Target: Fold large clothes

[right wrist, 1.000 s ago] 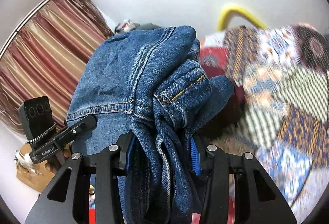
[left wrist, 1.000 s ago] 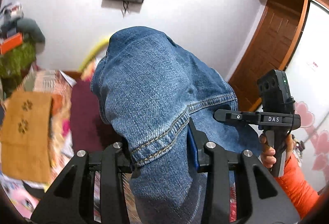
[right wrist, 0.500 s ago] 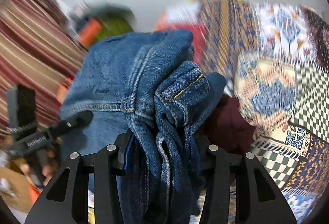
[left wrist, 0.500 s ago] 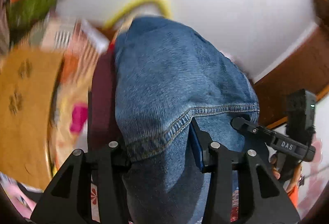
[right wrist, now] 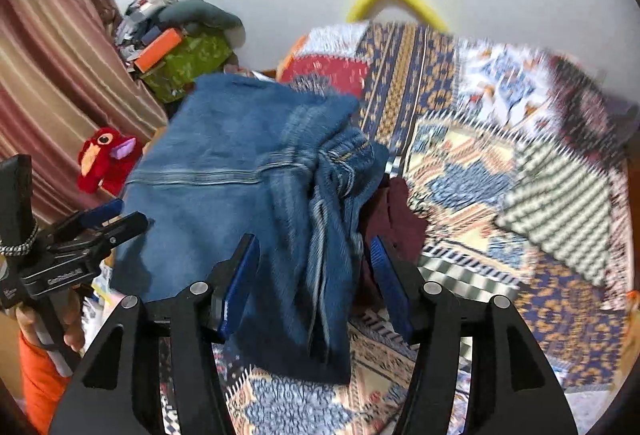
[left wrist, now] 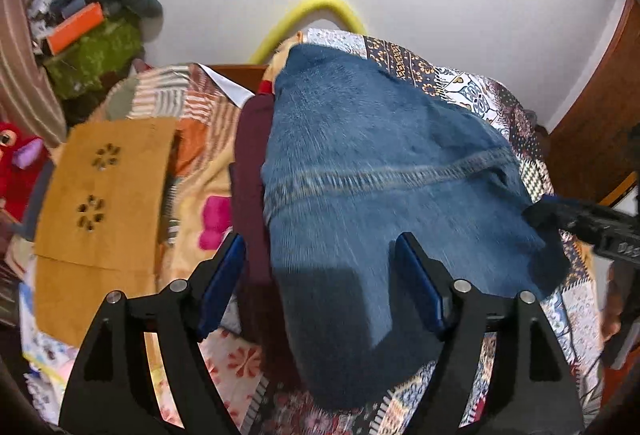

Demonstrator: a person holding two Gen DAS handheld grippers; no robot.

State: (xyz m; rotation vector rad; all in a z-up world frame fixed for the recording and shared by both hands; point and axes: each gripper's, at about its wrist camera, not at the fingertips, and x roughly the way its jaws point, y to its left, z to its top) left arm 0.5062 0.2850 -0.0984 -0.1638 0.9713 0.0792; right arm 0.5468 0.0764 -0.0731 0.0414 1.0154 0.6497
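"GenRobot.AI" marks the left gripper (right wrist: pixel 116 219) beside jeans (right wrist: pixel 240 203).

"GenRobot.AI" on left tongs (right wrist: pixel 102 221) body.

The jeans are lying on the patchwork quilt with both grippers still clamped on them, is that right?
Not quite. The jeans lie on the quilt, but both grippers are open: the left gripper in the left wrist view, the right gripper in the right wrist view.
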